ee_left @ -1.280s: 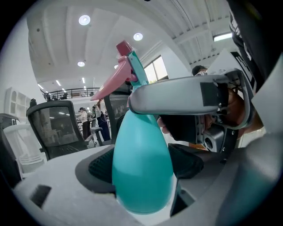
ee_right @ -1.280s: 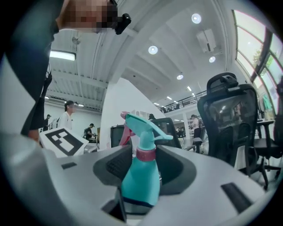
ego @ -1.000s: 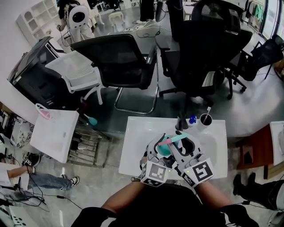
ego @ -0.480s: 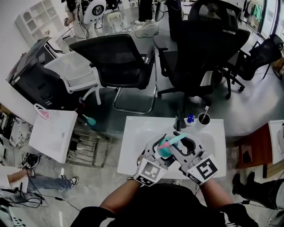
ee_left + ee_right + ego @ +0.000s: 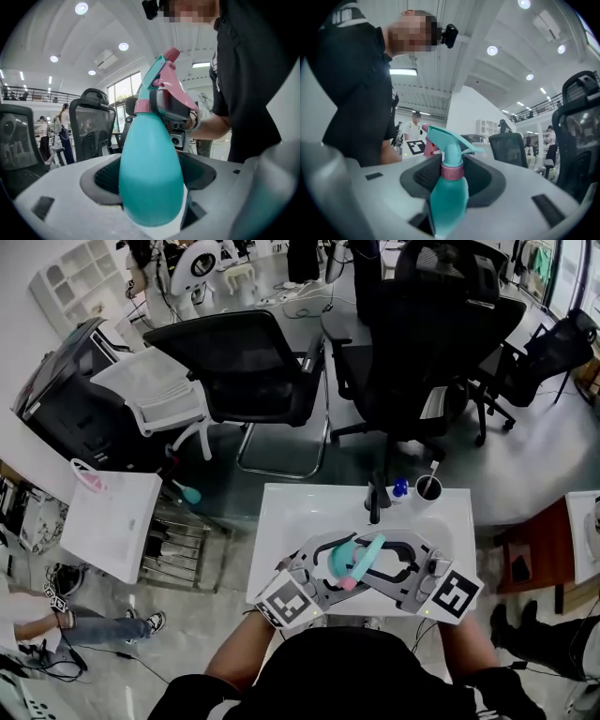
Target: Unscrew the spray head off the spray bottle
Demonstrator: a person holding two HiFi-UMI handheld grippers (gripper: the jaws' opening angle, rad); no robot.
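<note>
Your L gripper (image 5: 152, 161) clamps the spray bottle (image 5: 150, 192) at its body. Your R gripper (image 5: 452, 174) clamps the spray head (image 5: 445, 139) at its pink collar. Both are above the bench (image 5: 291, 512); head on.

Tabletop (image 5: 281, 521) at lower centre of head view. Over its near half: spray bottle (image 5: 343, 554), held off surface. Left gripper (image 5: 330, 570) at bottle's left, right gripper (image 5: 380, 566) at its right, jaws facing each other. Spray head (image 5: 372, 551) on right gripper's side.

Cup (image 5: 432, 489) at tabletop's far right edge; small bottle (image 5: 400, 488) just left of cup; stand (image 5: 376, 502) left of that.

Office chair (image 5: 248, 362) behind tabletop, upper centre; another chair (image 5: 441, 334) to its right.

Second table (image 5: 112, 521) at lower left; wire rack (image 5: 183, 545) between the tables.
</note>
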